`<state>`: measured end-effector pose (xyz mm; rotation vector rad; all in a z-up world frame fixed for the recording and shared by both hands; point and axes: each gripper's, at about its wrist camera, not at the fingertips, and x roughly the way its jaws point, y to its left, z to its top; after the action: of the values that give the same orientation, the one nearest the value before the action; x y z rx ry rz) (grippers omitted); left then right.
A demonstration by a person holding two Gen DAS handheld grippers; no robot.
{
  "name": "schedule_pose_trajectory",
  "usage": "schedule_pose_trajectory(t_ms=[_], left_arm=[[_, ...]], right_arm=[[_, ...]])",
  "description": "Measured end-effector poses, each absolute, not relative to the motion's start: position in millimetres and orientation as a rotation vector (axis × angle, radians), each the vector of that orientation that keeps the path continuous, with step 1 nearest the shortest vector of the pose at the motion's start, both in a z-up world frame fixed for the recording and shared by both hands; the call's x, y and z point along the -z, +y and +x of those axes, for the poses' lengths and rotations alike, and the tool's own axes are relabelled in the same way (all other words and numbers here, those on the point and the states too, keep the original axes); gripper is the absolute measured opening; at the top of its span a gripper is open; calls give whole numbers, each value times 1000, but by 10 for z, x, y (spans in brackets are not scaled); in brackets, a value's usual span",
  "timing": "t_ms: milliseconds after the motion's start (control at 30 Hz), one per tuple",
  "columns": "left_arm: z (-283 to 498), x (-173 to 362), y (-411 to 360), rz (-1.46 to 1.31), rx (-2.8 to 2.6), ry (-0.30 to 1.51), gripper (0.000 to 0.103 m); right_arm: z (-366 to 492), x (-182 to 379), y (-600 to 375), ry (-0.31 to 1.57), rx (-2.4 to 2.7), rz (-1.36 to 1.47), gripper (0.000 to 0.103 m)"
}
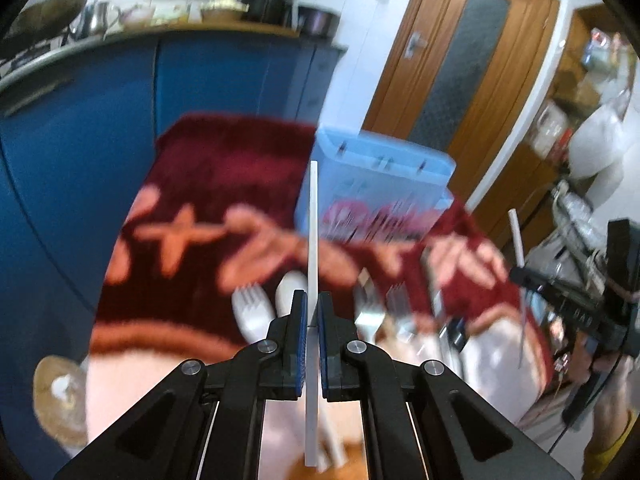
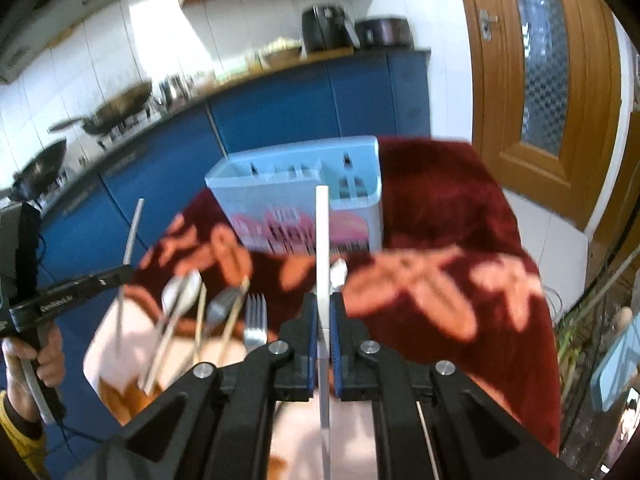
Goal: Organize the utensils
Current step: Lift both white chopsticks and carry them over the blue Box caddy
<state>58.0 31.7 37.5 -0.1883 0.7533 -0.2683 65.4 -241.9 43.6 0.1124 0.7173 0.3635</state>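
Note:
My left gripper (image 1: pixel 313 300) is shut on a white chopstick (image 1: pixel 313 240) and holds it upright above the table. My right gripper (image 2: pixel 322 304) is shut on another white chopstick (image 2: pixel 322 240). A light blue utensil holder (image 1: pixel 380 188) with compartments stands on the red patterned cloth ahead; it also shows in the right wrist view (image 2: pixel 304 200). Loose utensils lie near the front edge: a white fork (image 1: pixel 250 308), metal forks (image 1: pixel 372 308), a metal fork (image 2: pixel 255 320), a white spoon (image 2: pixel 182 288) and wooden chopsticks (image 2: pixel 236 312). The right gripper shows in the left view (image 1: pixel 568 300), the left gripper in the right view (image 2: pixel 72 296).
The red cloth (image 2: pixel 460 240) covers a small table. Blue kitchen cabinets (image 1: pixel 80 140) with woks and appliances stand behind. A wooden door (image 1: pixel 460 60) is at the right. Clutter stands at the far right (image 1: pixel 580 140).

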Motion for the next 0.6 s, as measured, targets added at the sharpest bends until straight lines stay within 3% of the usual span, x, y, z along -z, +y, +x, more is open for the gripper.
schedule_pose_trajectory(t_ms=[600], left_arm=[[1570,-1056,18,-282,226,378,5]], right_arm=[[1398,-884,-2344,392,-365,136,8]])
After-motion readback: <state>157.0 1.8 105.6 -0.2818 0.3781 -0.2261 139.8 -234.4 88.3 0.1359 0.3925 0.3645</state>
